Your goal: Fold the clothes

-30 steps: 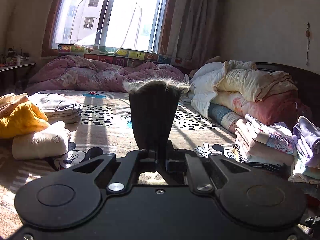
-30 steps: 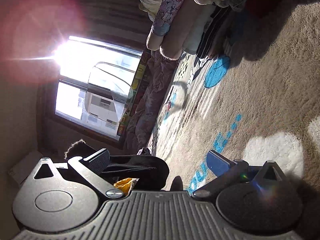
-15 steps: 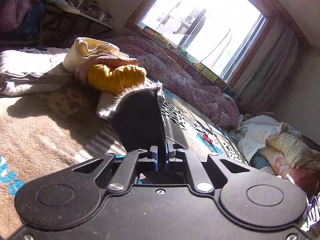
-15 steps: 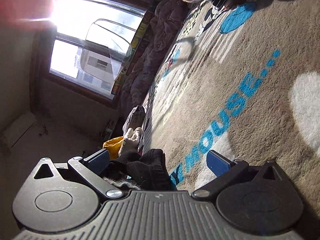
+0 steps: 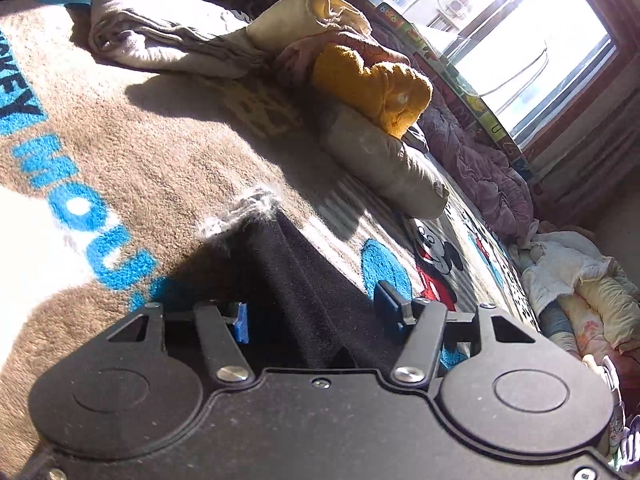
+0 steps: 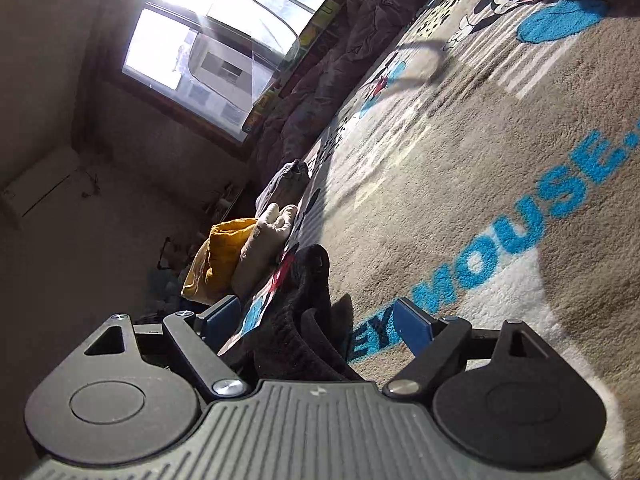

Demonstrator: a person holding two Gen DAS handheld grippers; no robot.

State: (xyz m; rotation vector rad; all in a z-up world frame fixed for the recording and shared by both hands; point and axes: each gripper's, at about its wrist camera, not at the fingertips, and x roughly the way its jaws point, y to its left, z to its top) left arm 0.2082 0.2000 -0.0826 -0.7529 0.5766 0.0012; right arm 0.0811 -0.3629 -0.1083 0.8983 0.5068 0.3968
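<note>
Blanket [image 5: 168, 168], black garment [image 5: 296, 292] between hand-held gripper [image 5: 312, 316] fingers.

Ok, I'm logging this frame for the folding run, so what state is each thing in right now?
left gripper: open, fingers apart on either side of the black garment
right gripper: open, fingers apart, black garment between them
black garment: lying on the blanket, not clamped
yellow garment: folded, on top of the pile
beige garment: rolled, lying on the blanket
grey garment: loosely folded
blanket: spread flat
</note>
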